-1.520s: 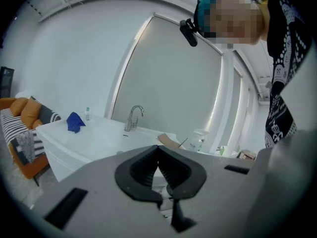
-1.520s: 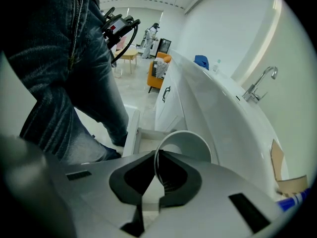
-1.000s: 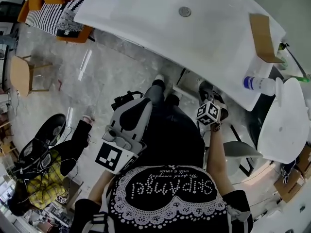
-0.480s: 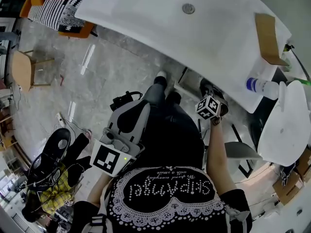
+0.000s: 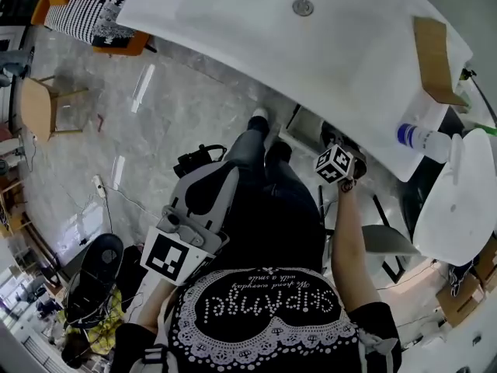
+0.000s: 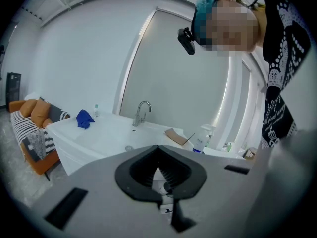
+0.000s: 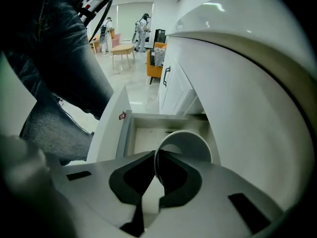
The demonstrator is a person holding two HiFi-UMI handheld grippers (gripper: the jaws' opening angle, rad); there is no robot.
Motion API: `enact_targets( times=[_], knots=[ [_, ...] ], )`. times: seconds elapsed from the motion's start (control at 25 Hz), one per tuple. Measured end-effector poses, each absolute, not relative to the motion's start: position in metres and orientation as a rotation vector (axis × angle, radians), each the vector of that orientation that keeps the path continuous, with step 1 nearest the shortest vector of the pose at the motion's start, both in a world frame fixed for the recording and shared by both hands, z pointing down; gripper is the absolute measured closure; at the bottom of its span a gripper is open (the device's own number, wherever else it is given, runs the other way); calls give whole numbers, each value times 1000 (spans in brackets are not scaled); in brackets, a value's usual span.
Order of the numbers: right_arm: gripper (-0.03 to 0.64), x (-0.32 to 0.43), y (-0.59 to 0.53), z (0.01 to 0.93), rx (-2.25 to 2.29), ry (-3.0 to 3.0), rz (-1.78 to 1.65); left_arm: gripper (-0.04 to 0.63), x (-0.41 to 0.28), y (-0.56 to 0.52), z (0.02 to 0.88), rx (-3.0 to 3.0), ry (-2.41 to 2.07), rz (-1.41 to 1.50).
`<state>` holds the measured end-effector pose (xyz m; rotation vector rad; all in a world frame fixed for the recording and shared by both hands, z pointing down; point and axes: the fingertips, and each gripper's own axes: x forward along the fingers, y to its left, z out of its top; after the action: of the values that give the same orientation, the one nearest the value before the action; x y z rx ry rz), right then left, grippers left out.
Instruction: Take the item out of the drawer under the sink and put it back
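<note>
In the right gripper view, my right gripper (image 7: 156,157) is shut on the thin rim of a white cup (image 7: 190,142). The cup hangs tilted over the open drawer (image 7: 148,129) under the white sink counter (image 7: 237,83). The drawer's pale inside shows nothing else. From the head view I see only that gripper's marker cube (image 5: 335,164) at the counter's edge (image 5: 342,92), with the cup and drawer hidden. My left gripper (image 6: 159,155) is shut and holds nothing, raised and aimed at the sink and faucet (image 6: 141,112). It sits near my lap in the head view (image 5: 203,200).
On the counter are a spray bottle (image 5: 415,137), a brown cardboard piece (image 5: 435,49) and a blue cloth (image 6: 84,119). A white rounded fixture (image 5: 458,193) stands to the right. My legs (image 5: 256,162) are close to the drawer front (image 7: 111,123). An orange sofa (image 5: 93,14) is at far left.
The right gripper's marker cube has shifted a little toward the counter's edge. The person at the lower left has slid further into the corner. The left gripper has stayed still.
</note>
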<state>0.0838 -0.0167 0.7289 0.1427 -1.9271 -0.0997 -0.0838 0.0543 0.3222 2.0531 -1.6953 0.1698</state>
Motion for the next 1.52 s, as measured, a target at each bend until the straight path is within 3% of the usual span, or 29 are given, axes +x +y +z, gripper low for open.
enact_targets(
  times=[1.52],
  knots=[
    [589,79,-30,764,93,-1839,-65,591,-92,59,335,1994,-1673,203]
  ],
)
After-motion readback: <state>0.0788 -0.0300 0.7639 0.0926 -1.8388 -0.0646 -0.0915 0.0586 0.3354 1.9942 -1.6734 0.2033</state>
